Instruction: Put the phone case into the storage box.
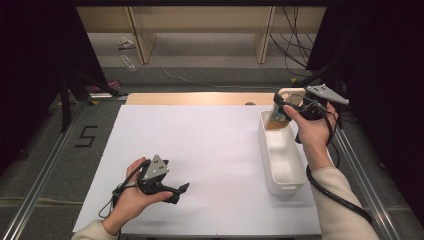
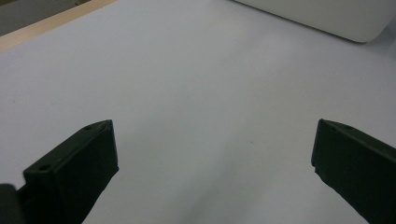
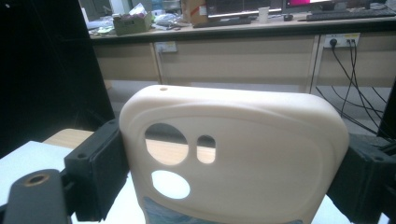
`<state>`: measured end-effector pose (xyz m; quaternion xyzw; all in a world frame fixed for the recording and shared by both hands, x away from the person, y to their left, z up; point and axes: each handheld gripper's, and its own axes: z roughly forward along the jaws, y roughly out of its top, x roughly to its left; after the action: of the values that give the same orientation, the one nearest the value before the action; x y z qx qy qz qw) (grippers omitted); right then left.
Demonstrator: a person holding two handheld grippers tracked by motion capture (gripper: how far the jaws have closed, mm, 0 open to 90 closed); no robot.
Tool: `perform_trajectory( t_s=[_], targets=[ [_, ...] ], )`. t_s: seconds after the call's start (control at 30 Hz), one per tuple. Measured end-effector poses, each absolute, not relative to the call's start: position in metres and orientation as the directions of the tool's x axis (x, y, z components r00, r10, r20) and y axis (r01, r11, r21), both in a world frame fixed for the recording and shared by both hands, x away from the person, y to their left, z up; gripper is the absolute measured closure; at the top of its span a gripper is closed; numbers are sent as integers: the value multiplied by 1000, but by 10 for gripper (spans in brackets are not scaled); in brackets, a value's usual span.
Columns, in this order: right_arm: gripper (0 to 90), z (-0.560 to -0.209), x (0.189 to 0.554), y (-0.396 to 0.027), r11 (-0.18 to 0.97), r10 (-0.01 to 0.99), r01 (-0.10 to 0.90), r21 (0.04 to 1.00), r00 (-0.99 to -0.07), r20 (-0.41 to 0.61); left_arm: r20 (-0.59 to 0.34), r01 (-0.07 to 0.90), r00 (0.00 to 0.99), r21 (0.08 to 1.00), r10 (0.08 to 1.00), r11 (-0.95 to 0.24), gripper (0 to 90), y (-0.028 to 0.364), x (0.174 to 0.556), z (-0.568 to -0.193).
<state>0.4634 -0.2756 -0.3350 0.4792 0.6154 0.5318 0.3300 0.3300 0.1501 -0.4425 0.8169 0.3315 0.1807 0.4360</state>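
Right gripper (image 1: 284,106) clamps a cream plastic phone case (image 3: 233,154) above the white rectangular bin (image 1: 280,172) — not yet dropped in — left gripper (image 2: 212,154) spread, idle

The cream phone case (image 3: 243,154) stands upright, clamped at both sides above the far end of the white bin (image 1: 282,165), which lies along the bench's right edge; camera cutouts pierce it.
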Motion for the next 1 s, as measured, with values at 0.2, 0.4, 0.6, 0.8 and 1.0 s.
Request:
perform_trajectory(
  t_s=[0.2, 0.4, 0.6, 0.8, 1.0],
  targets=[
    [129, -335, 465, -275, -22, 942, 241, 970, -320, 101, 5, 385, 714, 832, 700, -399, 0, 150, 330, -443],
    [129, -335, 467, -275, -19, 943, 244, 970, -318, 98, 5, 385, 714, 833, 700, -398, 0, 150, 330, -442],
    [129, -335, 469, -274, -16, 944, 246, 969, -315, 95, 4, 385, 714, 833, 700, -398, 0, 150, 330, -442],
    [129, -335, 471, -274, -11, 946, 248, 969, -310, 90, 3, 386, 714, 833, 700, -397, 0, 150, 330, -443],
    [129, -336, 474, -274, -9, 948, 254, 967, -305, 89, 2, 386, 714, 833, 700, -396, 0, 150, 330, -443]
  ],
)
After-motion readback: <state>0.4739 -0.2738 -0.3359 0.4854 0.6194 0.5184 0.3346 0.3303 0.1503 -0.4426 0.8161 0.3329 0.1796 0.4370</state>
